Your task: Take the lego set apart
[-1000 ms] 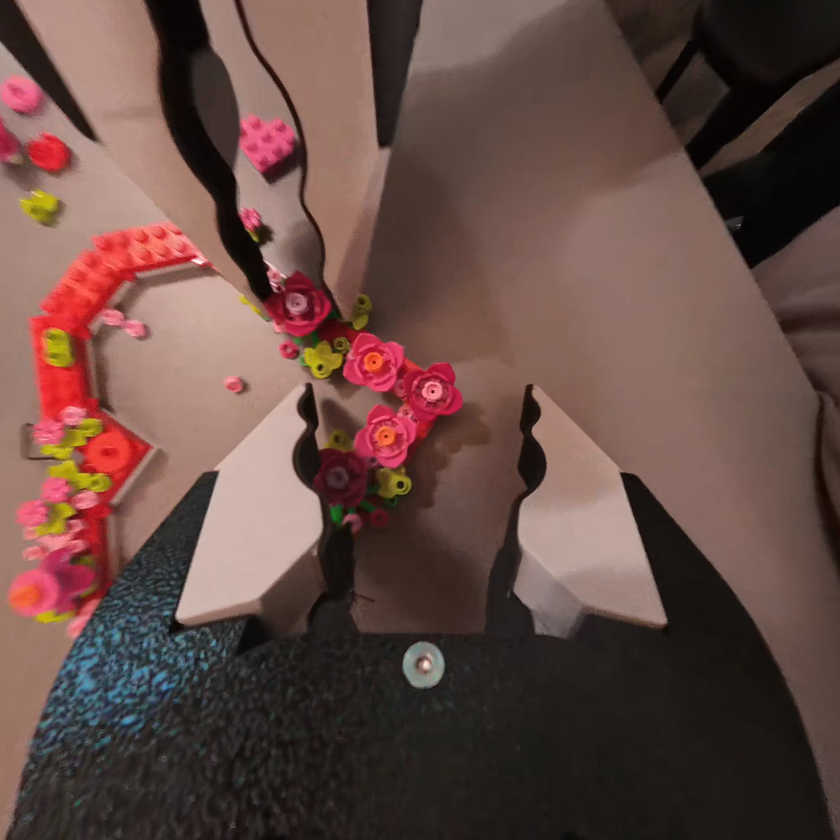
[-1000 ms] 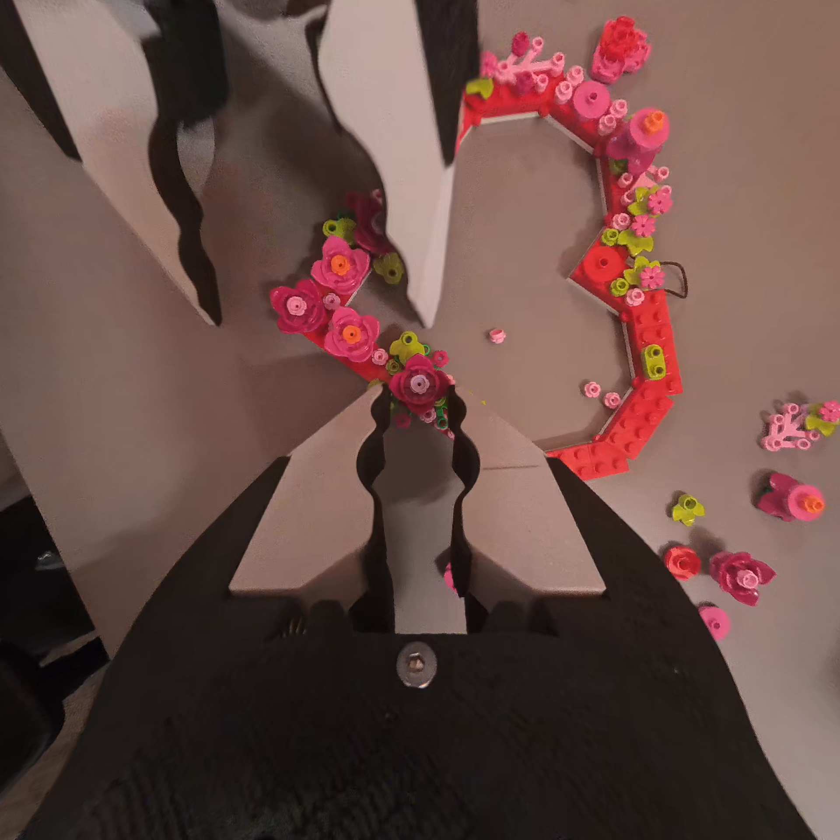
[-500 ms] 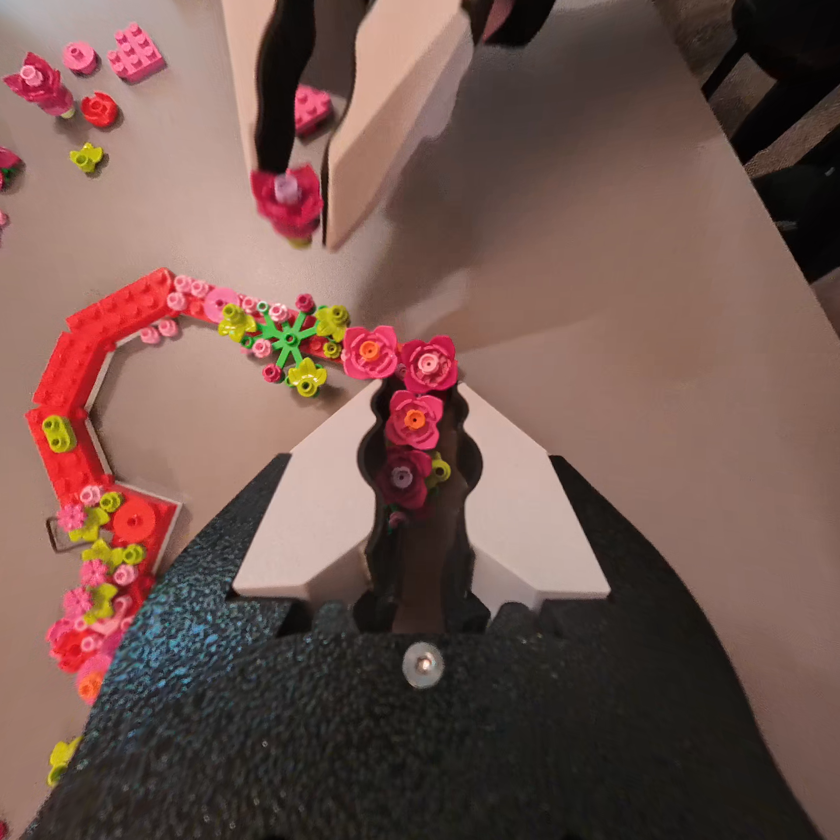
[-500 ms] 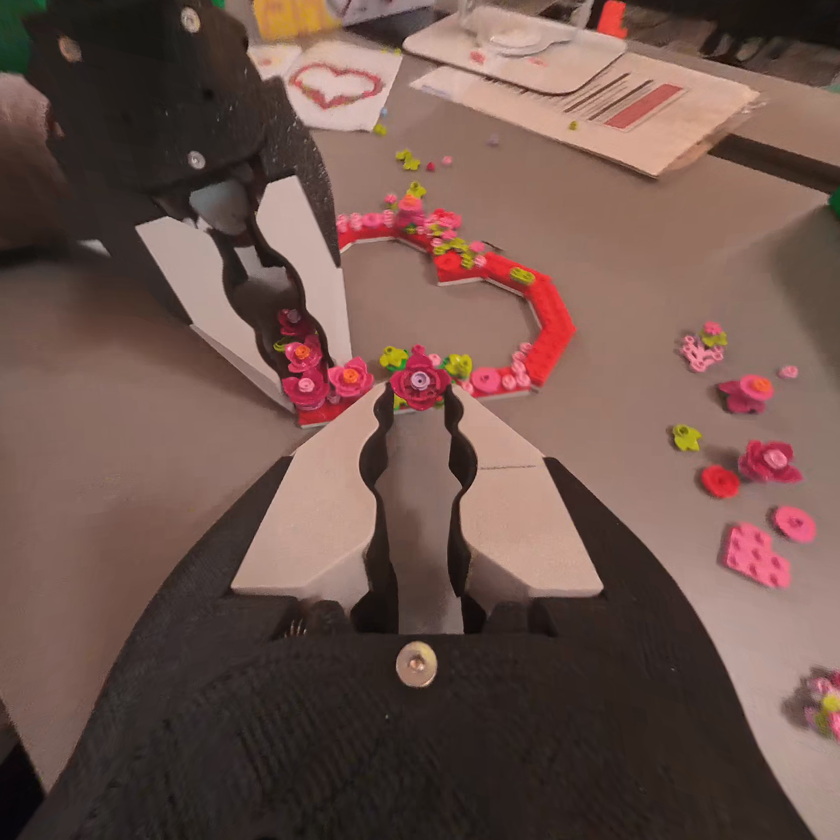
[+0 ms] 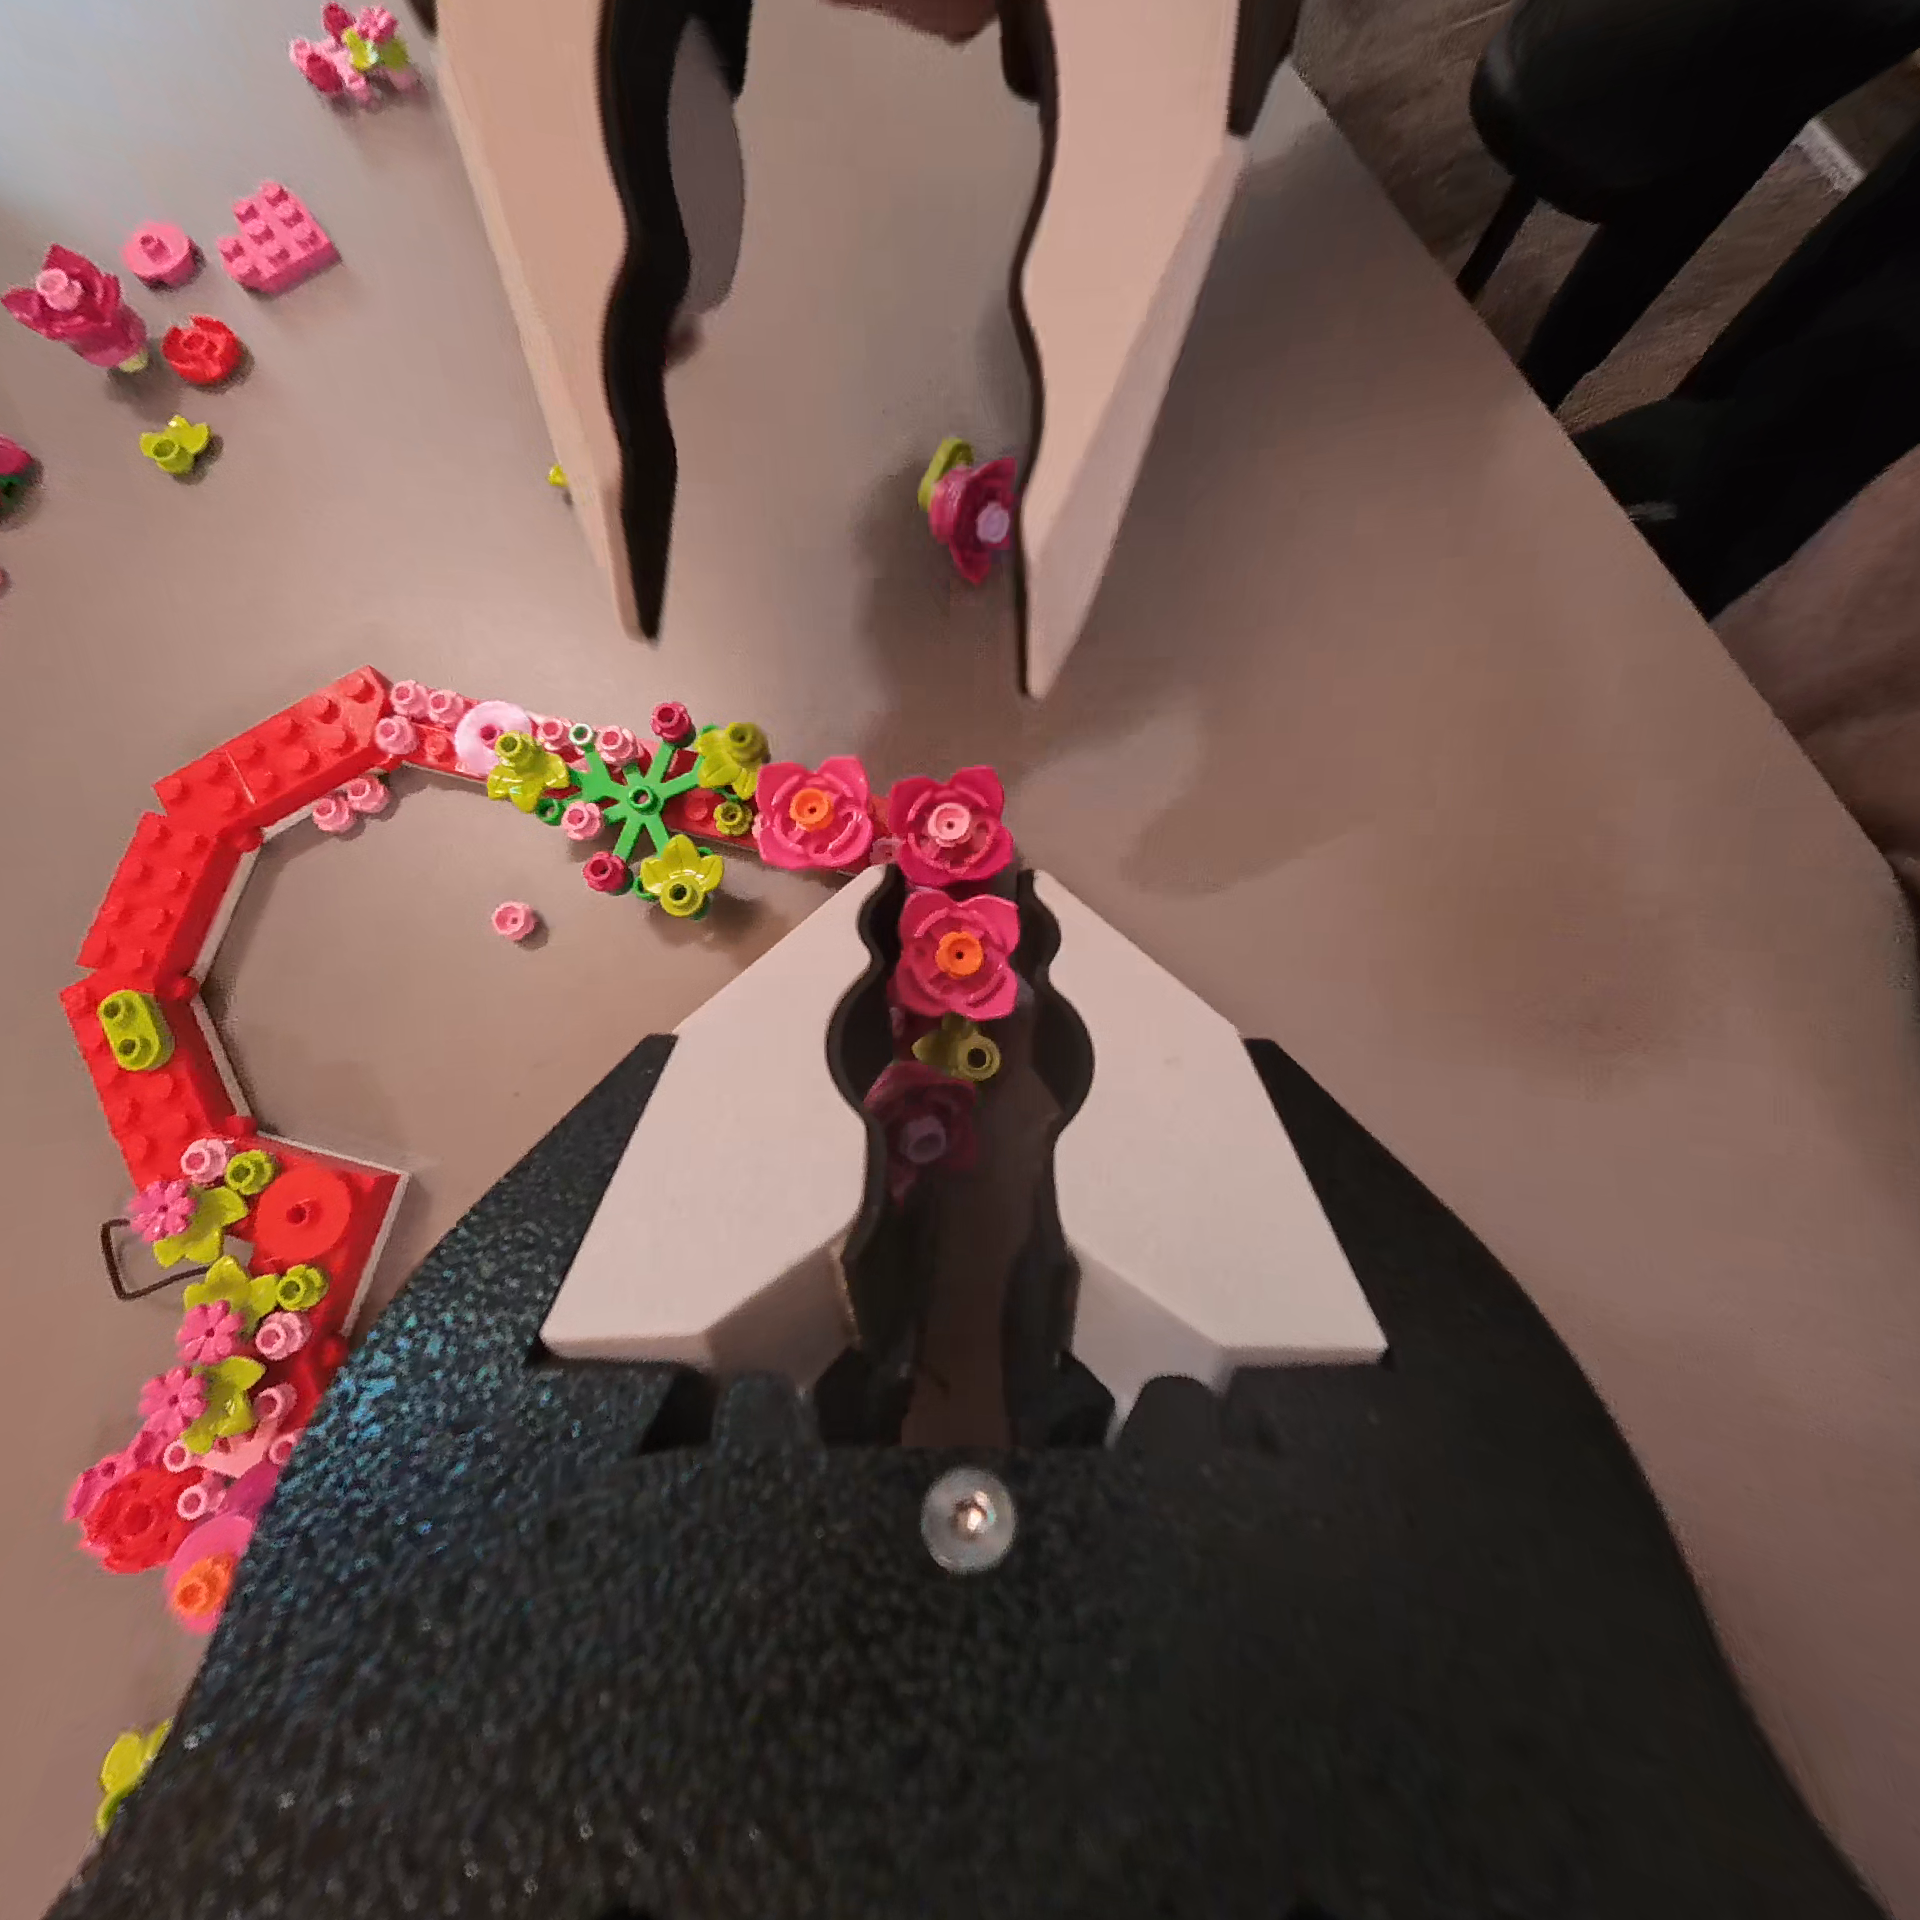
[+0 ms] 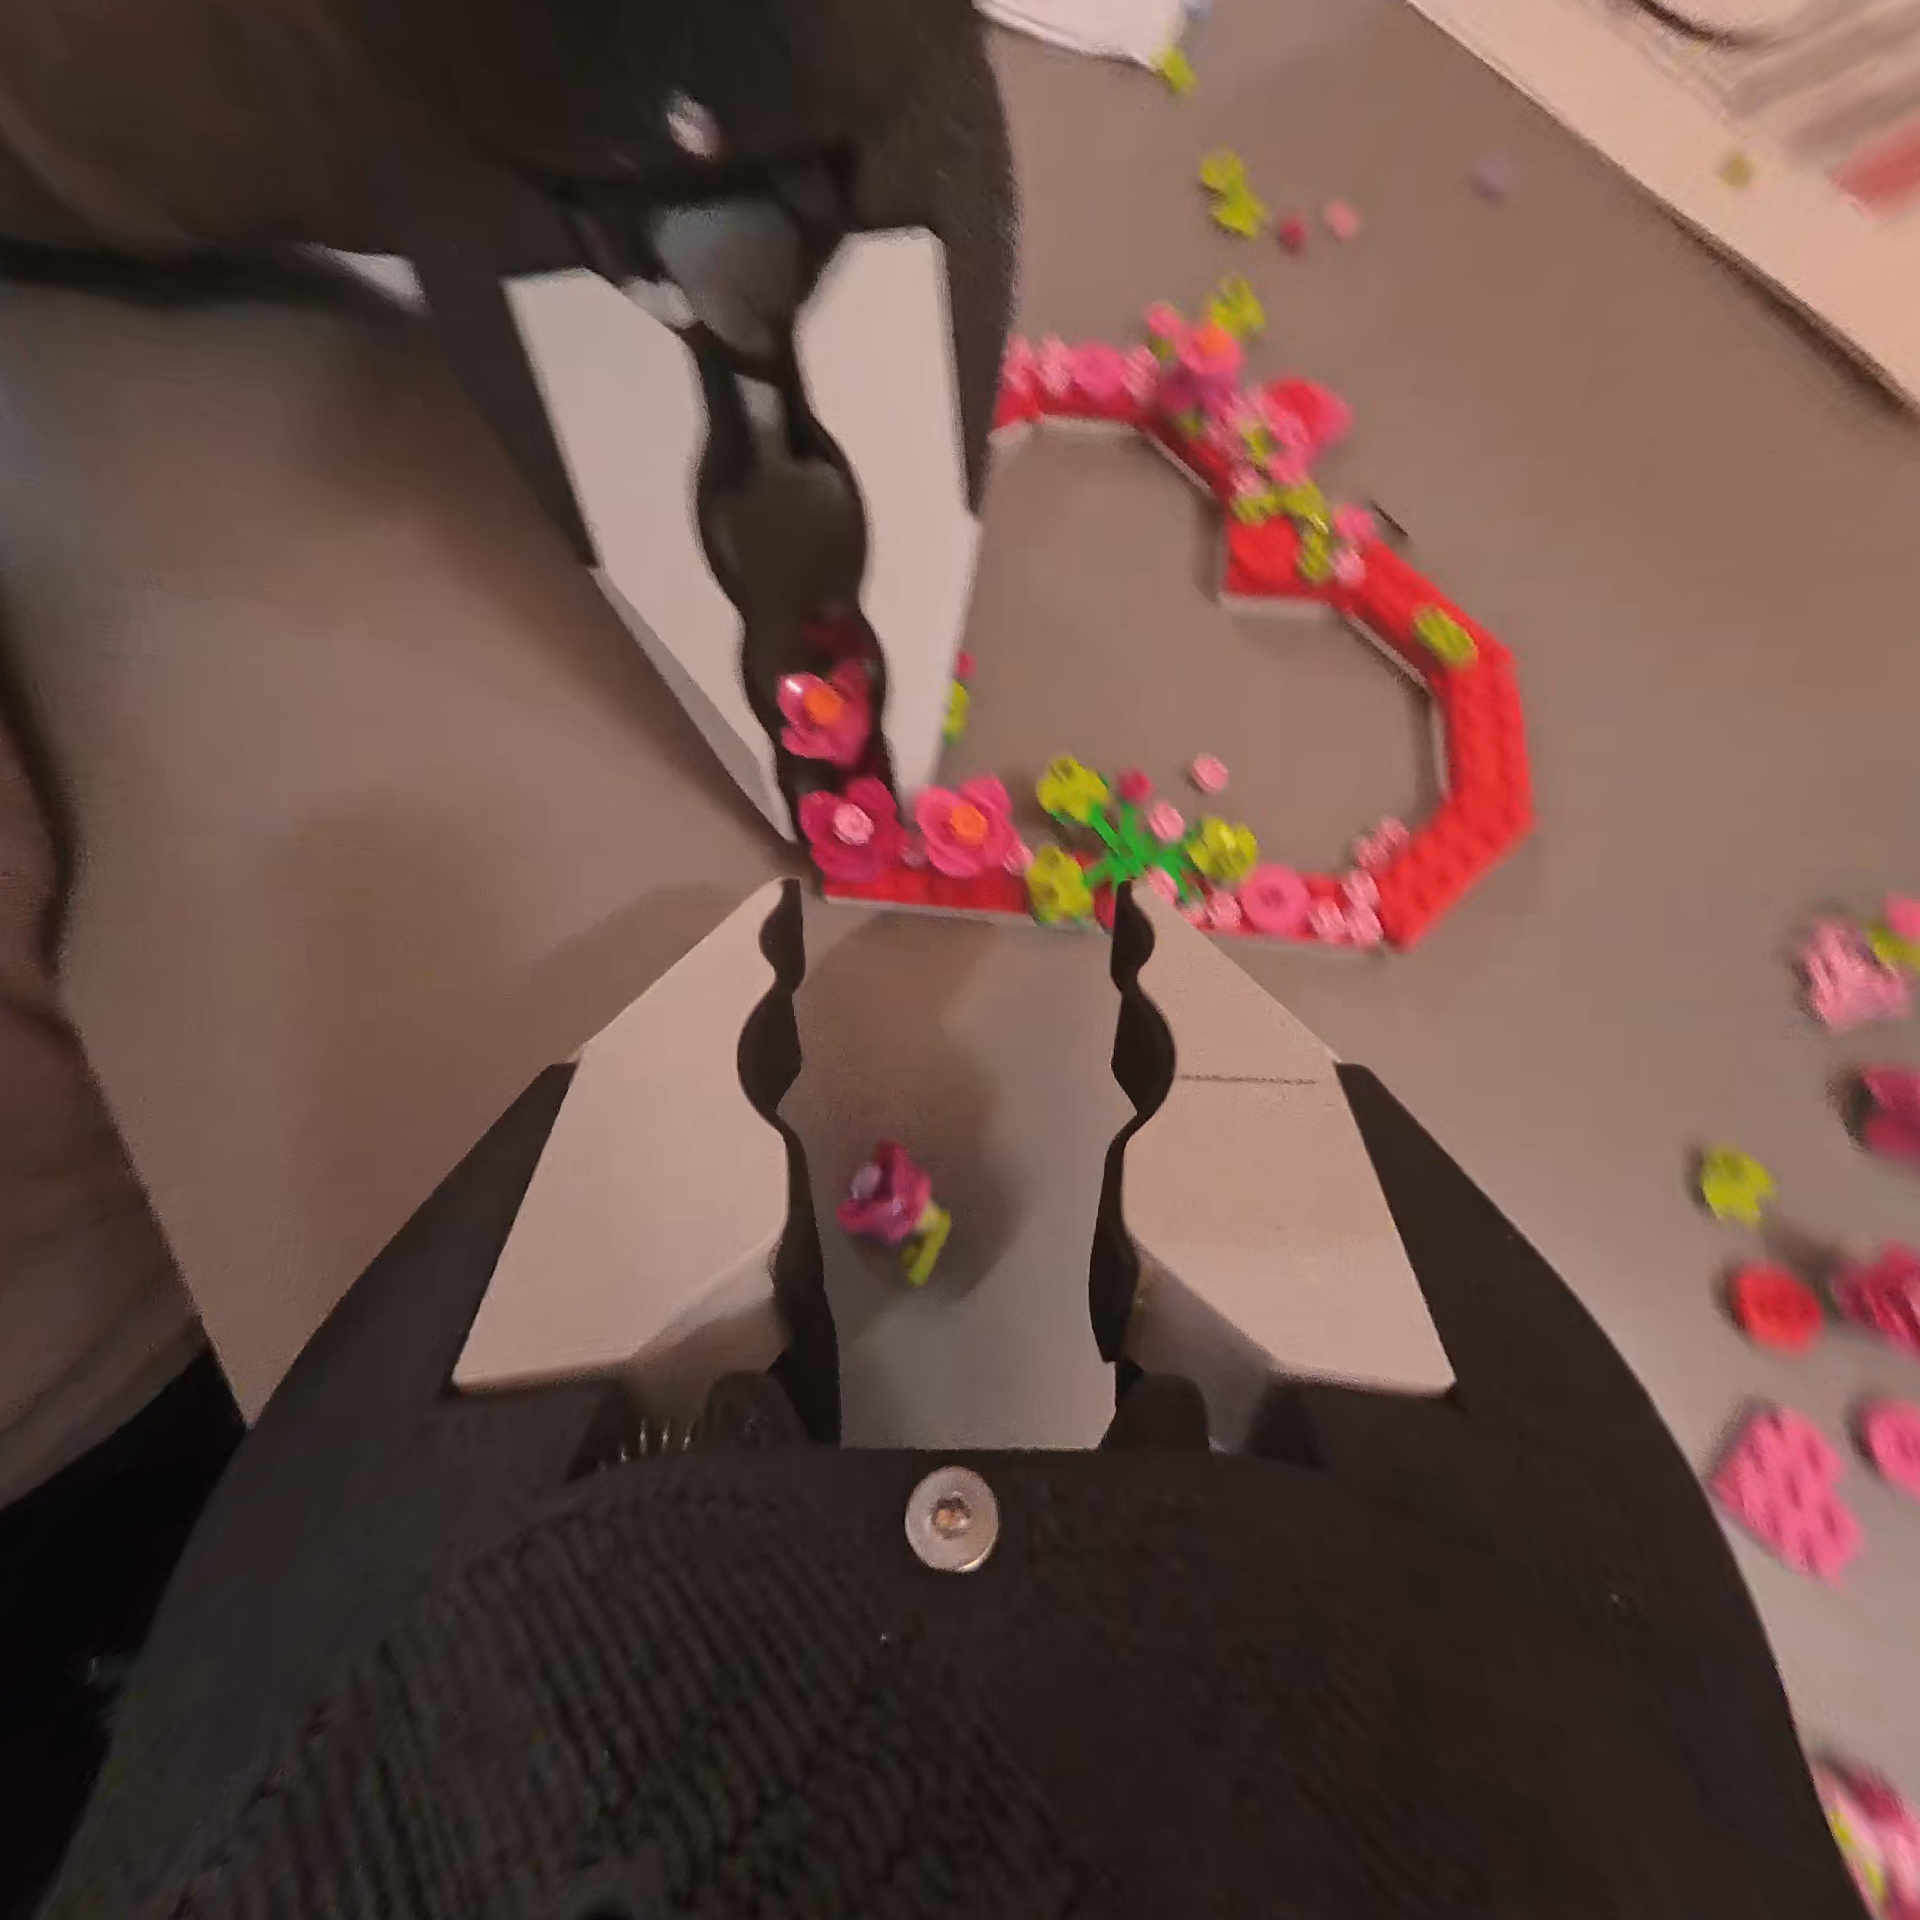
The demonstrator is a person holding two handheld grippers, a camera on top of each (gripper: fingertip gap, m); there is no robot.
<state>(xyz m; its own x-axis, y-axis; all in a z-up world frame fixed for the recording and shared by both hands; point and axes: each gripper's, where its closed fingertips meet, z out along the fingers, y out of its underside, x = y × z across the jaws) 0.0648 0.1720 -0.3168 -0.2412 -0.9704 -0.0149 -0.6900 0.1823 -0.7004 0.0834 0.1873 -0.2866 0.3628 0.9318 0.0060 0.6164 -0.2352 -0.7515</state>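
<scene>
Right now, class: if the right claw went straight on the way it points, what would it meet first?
Probably the flowered edge of the red heart frame, near the green leaf piece, which lies just past the open right claw. The loose dark pink flower sits between its fingers, nearer the base. Blur makes depth uncertain.

Your grey-brown bench (image 5: 1403,727) ends at its right edge in the left wrist view, and past that edge you see dark chair legs (image 5: 1538,260) on carpet. At its far right corner lies a blurred pale sheet (image 6: 1714,177).
</scene>
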